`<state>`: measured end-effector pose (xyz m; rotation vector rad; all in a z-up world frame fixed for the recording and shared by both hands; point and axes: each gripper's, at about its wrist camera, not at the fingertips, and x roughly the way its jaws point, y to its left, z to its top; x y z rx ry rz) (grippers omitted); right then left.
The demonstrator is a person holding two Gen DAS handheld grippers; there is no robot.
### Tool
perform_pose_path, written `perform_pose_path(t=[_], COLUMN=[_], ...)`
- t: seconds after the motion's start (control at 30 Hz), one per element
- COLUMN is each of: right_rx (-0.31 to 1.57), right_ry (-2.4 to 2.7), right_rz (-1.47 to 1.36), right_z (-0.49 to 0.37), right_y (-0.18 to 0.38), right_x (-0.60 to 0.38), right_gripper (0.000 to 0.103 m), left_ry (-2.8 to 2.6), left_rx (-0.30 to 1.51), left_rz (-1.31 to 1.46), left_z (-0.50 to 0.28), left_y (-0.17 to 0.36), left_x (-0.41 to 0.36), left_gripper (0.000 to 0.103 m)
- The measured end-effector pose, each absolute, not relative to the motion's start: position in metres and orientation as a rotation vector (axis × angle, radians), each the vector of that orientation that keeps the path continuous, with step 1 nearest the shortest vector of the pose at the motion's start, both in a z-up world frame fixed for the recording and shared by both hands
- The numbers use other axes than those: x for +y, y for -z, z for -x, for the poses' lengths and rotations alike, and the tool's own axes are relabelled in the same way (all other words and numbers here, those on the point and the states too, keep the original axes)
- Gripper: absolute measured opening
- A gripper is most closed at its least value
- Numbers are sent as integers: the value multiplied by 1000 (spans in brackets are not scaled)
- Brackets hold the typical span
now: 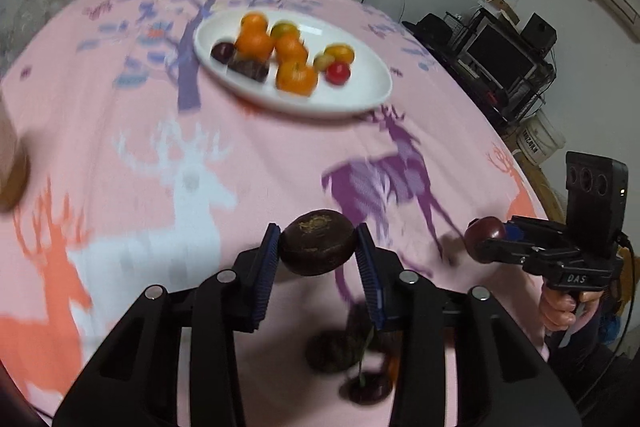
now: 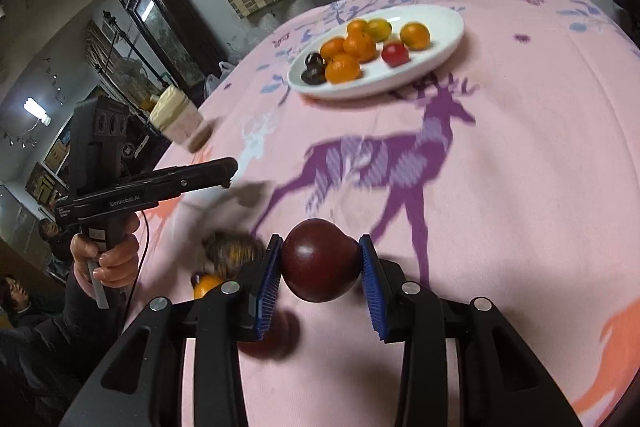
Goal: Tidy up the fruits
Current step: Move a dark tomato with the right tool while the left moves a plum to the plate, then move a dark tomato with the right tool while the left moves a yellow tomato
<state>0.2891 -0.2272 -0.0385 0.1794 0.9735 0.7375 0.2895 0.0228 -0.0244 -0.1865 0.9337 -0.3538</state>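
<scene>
Below my left hand-held gripper [image 1: 317,248], the loose fruit [image 1: 334,351] on the counter [image 1: 280,163] is smeared and partly behind my fingers [image 1: 374,287]; I can't name it. The jar [image 1: 12,171] is cut by the left edge. Plate fruits [image 1: 256,45] are blurred.

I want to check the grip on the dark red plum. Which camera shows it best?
The right wrist view: the dark red plum sits large and sharp between the right gripper's jaws. The left wrist view shows it small, at the side.

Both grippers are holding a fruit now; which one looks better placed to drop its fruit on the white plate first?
Probably the left gripper: the plate lies nearly straight ahead of its dark fruit.
</scene>
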Motion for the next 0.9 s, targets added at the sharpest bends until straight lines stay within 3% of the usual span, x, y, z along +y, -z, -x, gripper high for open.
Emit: perform_pose_path(t=[0.2,0.4,0.43,0.47,0.5,0.53,0.67,0.8,0.9], right_rx=[813,796,794,787,776,768,754,775,813], right_ry=[-630,-563,-556,-553,-562,-570,-635,-700,-770], right_rz=[-177,-197,-197,-197,-198,-201,-178,-157,-109], right_z=[-361,-436,-443,-446,-448,-445,-419,-374,-341], right_y=[13,29,32,34,34,34,20,14,12], right_x=[-205,-185,-183,-182,-181,-183,-183,-189,-187], right_gripper=[39,40,41,45,56,58,62,75,75], left_ry=[297,193,173,143,121,112,104,105,120], left_rx=[857,887,899,907,900,862,769,744,758], left_rz=[178,165,150,140,146,162,99,107,164], left_z=[-376,-449,-454,-456,-453,-444,-410,-358,-313], left_y=[-4,15,19,22,20,14,-13,-23,-12], left_x=[9,1,0,1,4,7,13,24,32], left_gripper=[38,38,42,61,73,90,96,98,98])
